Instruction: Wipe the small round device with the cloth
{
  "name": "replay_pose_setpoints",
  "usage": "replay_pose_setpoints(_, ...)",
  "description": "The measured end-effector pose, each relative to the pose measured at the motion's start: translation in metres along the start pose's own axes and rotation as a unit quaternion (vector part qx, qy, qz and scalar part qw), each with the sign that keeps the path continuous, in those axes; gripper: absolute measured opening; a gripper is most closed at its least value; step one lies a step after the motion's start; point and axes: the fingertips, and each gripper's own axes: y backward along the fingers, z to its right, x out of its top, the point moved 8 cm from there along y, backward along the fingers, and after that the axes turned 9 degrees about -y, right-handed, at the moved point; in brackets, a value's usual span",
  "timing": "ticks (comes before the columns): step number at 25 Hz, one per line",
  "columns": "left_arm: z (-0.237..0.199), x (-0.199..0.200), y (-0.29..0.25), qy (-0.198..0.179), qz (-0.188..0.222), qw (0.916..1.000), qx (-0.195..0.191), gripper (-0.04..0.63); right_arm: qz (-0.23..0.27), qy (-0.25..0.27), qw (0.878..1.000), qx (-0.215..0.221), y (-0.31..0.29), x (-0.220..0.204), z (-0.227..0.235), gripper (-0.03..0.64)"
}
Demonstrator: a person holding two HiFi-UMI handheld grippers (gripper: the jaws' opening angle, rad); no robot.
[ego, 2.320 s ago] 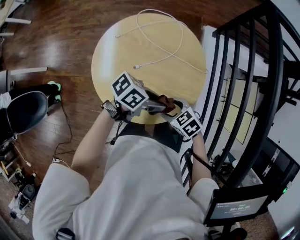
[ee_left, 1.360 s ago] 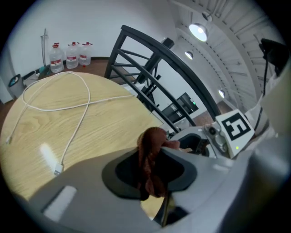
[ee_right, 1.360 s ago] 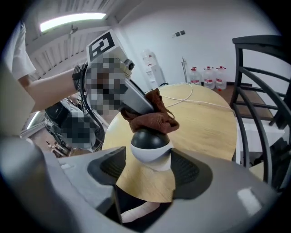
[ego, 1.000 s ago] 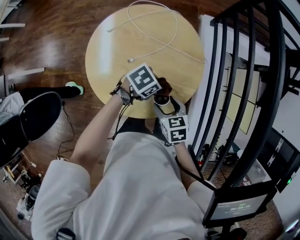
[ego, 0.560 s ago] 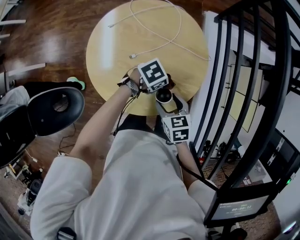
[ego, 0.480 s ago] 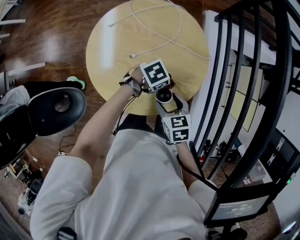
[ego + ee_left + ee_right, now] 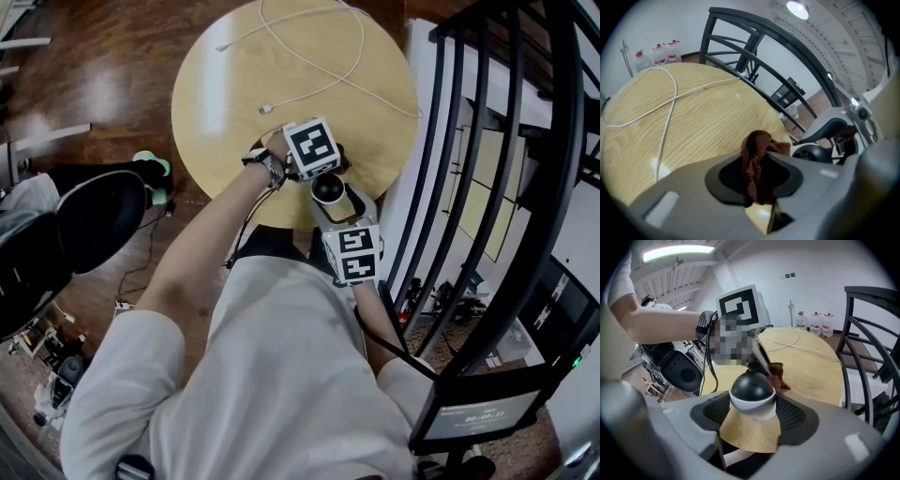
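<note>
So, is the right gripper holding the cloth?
No, the right gripper is shut on the small round device; the cloth is pinched in the left gripper.

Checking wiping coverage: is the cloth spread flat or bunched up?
Bunched: the cloth is a crumpled wad pinched between the left gripper's jaws, not laid flat.

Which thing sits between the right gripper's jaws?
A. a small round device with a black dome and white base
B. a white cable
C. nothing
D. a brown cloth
A: in the right gripper view, the right gripper has its jaws closed on the small round black-domed, white-based device, while the brown cloth is pinched in the left gripper.
</note>
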Motion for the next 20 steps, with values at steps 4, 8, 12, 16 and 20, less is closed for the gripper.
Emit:
replay_pose_setpoints(4, -0.005, -0.019, 0.016, 0.067, 0.091, 0.9935, 0.012, 0.107, -0.023, 0.037, 0.999, 0.014, -0.004, 0.003, 0.006, 0.307)
replay_pose_setpoints(8, 0.007, -0.062, 0.037, 0.135, 0.201, 0.9700, 0.023, 0.109, -0.065, 0.099, 0.991, 0.066, -0.007, 0.008, 0.016, 0.307)
replay_pose_setpoints(12, 0.026, -0.100, 0.045, 0.164, 0.268, 0.9486, 0.036, 0.109, -0.100, 0.163, 0.976, 0.107, -0.010, 0.016, 0.025, 0.308)
replay_pose_setpoints(16, 0.039, -0.121, 0.053, 0.206, 0.335, 0.9186, 0.037, 0.109, -0.138, 0.229, 0.955, 0.131, -0.015, 0.022, 0.027, 0.308)
replay_pose_setpoints(20, 0.047, -0.124, 0.055, 0.224, 0.377, 0.8983, 0.027, 0.109, -0.162, 0.284, 0.934, 0.147, -0.017, 0.028, 0.030, 0.308)
